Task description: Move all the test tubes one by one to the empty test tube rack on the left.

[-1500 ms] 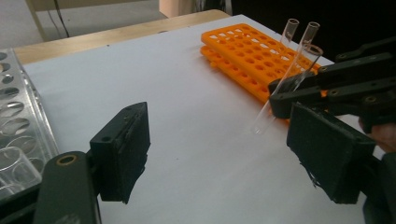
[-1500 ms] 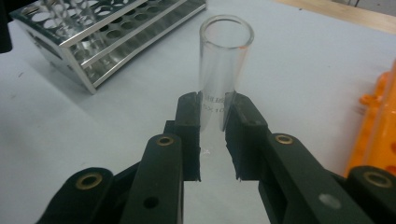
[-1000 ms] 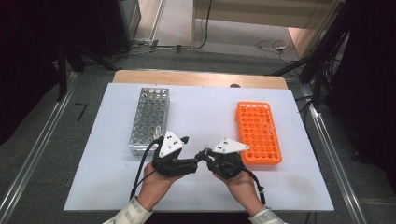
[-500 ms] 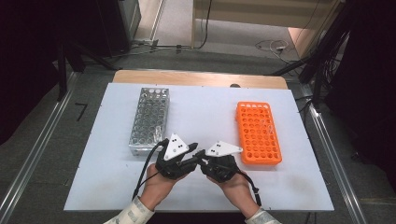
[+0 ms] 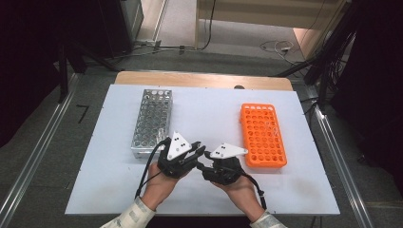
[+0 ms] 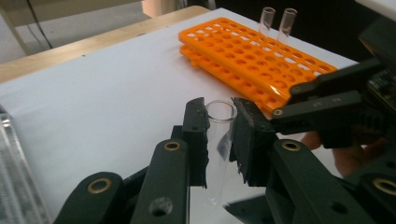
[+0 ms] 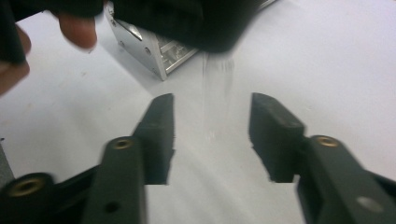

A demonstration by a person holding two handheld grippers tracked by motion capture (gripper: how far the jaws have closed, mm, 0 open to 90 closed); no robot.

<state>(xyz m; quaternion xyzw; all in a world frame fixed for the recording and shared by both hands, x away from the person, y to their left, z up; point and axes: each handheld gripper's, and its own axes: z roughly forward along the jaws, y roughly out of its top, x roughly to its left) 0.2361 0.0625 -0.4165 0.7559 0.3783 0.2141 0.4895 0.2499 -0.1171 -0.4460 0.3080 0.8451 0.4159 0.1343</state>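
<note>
One glass tube (image 6: pixel 219 140) clamped btw left gripper (image 6: pixel 218 122) jaws.

White worktop (image 5: pixel 209 118) with bare wooden strip along far edge; metal tube rack (image 5: pixel 152 121) standing on left part, orange tube rack (image 5: pixel 262 135) on right part, well apart, both lengthwise front to back

Left gripper (image 5: pixel 197 153) and right gripper (image 5: pixel 205 167) meet nose to nose low over the bench, each held in one hand, forearms entering from the near edge. Left jaws have just closed on a clear tube (image 6: pixel 219 140). Right jaws have just opened and stand apart, pads touching nothing.
</note>
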